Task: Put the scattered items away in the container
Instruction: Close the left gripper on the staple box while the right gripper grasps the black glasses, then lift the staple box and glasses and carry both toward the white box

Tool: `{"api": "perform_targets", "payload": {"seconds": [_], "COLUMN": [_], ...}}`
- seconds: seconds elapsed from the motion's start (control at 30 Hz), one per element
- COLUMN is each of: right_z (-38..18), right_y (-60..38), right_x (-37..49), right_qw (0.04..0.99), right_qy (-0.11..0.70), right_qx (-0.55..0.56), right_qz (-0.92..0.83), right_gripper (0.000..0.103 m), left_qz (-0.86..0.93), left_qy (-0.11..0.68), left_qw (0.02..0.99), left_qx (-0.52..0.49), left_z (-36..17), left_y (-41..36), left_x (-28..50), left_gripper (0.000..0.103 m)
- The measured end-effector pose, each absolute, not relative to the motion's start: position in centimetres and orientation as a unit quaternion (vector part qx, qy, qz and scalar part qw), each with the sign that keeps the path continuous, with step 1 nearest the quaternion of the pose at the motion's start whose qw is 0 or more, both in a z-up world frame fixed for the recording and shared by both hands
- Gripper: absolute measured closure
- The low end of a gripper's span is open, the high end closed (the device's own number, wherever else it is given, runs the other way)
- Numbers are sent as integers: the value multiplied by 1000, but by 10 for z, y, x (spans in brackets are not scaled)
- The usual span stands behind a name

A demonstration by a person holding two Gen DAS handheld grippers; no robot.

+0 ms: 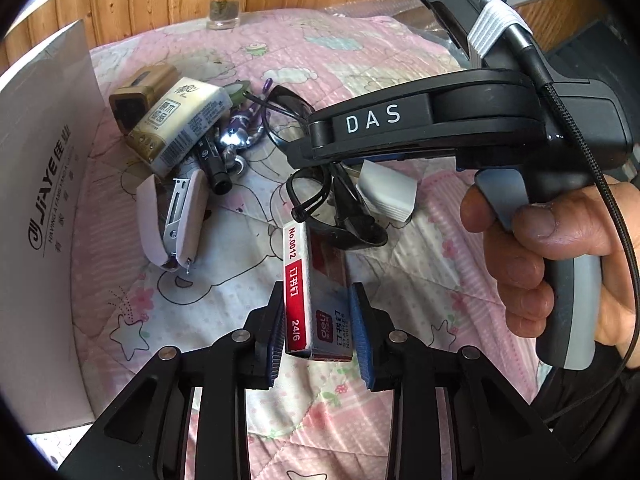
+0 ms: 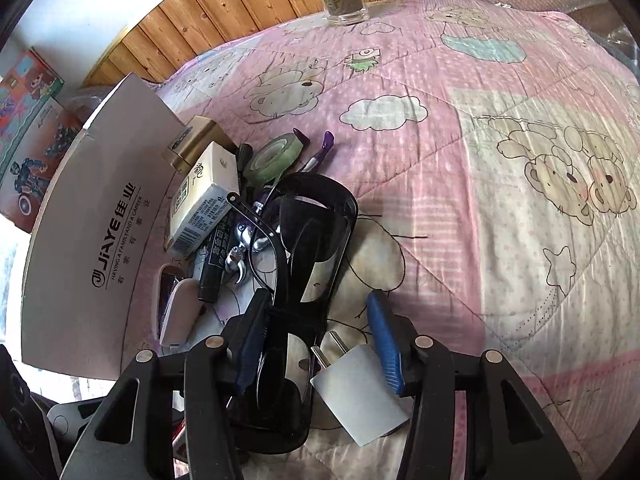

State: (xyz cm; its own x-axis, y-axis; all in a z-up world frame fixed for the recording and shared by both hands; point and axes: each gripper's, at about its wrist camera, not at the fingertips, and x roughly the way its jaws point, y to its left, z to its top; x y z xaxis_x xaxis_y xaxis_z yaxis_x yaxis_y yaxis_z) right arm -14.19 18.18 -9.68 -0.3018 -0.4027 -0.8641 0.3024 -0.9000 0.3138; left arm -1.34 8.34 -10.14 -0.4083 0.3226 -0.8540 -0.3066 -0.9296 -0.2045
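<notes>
In the left wrist view my left gripper [image 1: 318,338] is shut on a red and white staple box [image 1: 316,292], both blue pads against its long sides. In the right wrist view my right gripper [image 2: 318,342] stands open over black glasses [image 2: 316,232] and a white charger plug [image 2: 360,392], which lie between its fingers on the quilt. A hand [image 1: 532,260] holds that gripper's black body [image 1: 420,120] just beyond the staple box. The white cardboard container [image 1: 48,200] [image 2: 92,240] stands at the left.
Piled beside the container's flap are a pink stapler [image 1: 172,224], a tissue pack [image 1: 184,128], a gold box [image 1: 140,88], a black marker [image 1: 212,164], a tape roll [image 2: 276,156] and a purple pen [image 2: 320,152]. A glass jar [image 2: 346,8] stands by the wooden wall.
</notes>
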Motion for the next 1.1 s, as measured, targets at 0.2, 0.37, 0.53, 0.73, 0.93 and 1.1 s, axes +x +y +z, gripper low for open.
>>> {"api": "perform_targets", "payload": {"seconds": [0.2,0.37,0.53,0.73,0.93,1.1], "right_z": [-88,-82,-71,-67,-57,-49], "right_y": [180,185,186,193,187,179], "right_x": [-137,-134,-131,-133,-130,-124], "right_qw": [243,246,253,251,270,285], "right_qy": [-59,-83,-99,-123,-128,-123], "right_qx": [543,540,528,525,517,512], "right_qz": [-802,-800,-805,-804,-802,-801], "right_gripper": [86,86,86,86,86,86], "left_qz": [847,849,855,864,873,880], "left_qy": [-38,-48,-44,-49,-69,-75], "left_qw": [173,165,149,140,126,120], "left_qx": [-501,-499,-496,-482,-465,-453], "left_z": [-94,-93,-90,-79,-62,-51], "left_y": [71,62,58,51,41,36], "left_x": [-17,-25,-33,-28,-24,-23], "left_gripper": [89,89,89,89,89,89]}}
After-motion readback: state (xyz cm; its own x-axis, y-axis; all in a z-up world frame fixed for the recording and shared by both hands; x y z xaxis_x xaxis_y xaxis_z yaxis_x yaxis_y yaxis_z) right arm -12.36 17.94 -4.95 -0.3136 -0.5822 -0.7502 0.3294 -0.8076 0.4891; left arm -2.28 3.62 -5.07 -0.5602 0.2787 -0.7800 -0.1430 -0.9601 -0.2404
